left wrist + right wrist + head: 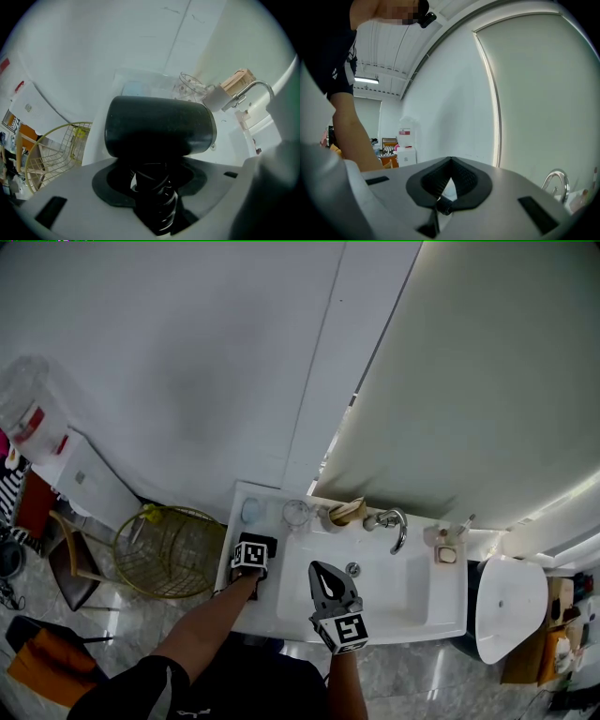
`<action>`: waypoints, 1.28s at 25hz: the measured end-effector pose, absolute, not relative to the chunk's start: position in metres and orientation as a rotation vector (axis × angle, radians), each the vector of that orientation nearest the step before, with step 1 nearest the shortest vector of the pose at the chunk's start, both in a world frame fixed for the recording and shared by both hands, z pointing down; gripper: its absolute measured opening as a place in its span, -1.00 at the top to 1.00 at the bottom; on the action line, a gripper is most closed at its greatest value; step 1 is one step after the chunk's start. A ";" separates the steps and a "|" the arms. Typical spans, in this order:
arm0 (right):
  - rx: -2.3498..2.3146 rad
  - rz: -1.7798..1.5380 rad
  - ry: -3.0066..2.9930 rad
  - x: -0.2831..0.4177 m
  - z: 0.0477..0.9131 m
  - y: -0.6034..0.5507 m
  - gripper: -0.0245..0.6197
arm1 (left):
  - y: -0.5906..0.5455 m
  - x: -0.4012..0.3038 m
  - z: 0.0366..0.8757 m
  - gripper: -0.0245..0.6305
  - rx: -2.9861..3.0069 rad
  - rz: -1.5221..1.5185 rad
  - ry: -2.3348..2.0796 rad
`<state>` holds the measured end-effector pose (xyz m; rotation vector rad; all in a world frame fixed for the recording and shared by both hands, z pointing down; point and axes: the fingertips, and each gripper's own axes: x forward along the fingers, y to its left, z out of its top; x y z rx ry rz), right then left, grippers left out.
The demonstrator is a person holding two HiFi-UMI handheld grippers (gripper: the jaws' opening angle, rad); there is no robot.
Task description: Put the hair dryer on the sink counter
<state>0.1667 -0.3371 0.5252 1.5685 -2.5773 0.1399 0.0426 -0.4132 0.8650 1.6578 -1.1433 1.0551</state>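
In the head view the black hair dryer [268, 544] is low over the left end of the white sink counter [274, 622], under the marker cube of my left gripper [251, 561]. That gripper points steeply down. In the left gripper view the dryer's barrel [159, 126] lies crosswise just past the jaws. My left gripper [153, 192] is shut on its handle, which has the cord wound round it. The counter [97, 140] shows white right behind it. My right gripper [326, 572] hovers over the front of the basin, shut and holding nothing [449, 169].
Along the back of the counter stand a bluish cup [251, 510], a clear glass [296, 513], a wooden item [345, 512], the faucet [394, 526] and a small bottle [447, 554]. A gold wire basket [169, 549] stands on the floor at the left. A white rounded fixture [511, 606] is at the right.
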 end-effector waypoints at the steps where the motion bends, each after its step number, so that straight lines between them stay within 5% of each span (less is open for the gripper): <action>1: 1.571 0.143 -2.576 0.168 0.525 -0.338 0.84 | -0.413 0.045 0.866 0.24 1.654 1.073 -1.139; 32: 1.588 0.235 -2.533 0.186 0.547 -0.334 0.84 | -0.413 0.049 0.887 0.24 1.558 1.161 -1.220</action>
